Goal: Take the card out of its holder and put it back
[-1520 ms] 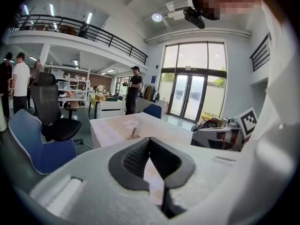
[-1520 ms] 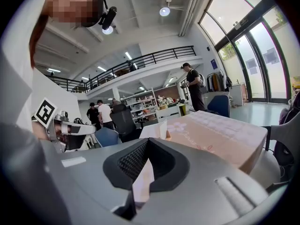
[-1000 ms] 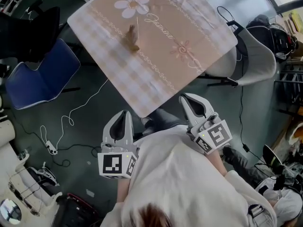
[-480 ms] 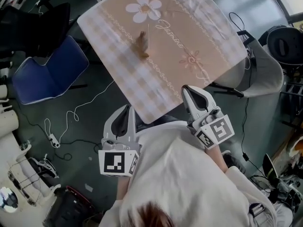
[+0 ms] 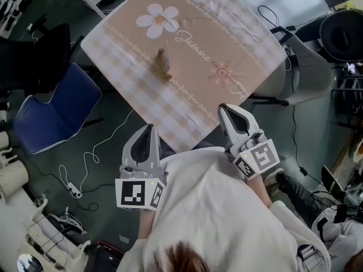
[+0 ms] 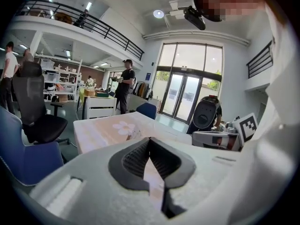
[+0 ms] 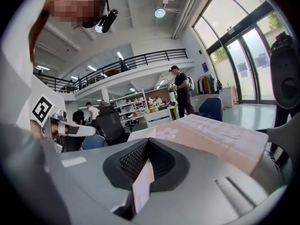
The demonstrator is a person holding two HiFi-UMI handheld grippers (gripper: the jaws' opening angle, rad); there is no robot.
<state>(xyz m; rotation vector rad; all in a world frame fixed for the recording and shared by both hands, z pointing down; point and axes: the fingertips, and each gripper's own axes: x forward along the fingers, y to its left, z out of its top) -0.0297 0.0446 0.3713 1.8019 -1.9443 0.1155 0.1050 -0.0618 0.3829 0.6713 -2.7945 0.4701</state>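
Near the middle of the cloth-covered surface: brown card holder, thin card standing in it. Well apart from it, by the near edge: left hand-held gripper and right hand-held gripper, jaws pressed together, both empty.

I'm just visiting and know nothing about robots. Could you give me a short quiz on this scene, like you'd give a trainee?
1. True or false: the left tongs are touching the card holder.
2. In the head view, the chair left of the table is: A red, B blue, C yellow?
3. Fill in: a large white ___ is printed on the cloth near the card holder.
Key: 1 false; 2 B; 3 flower.
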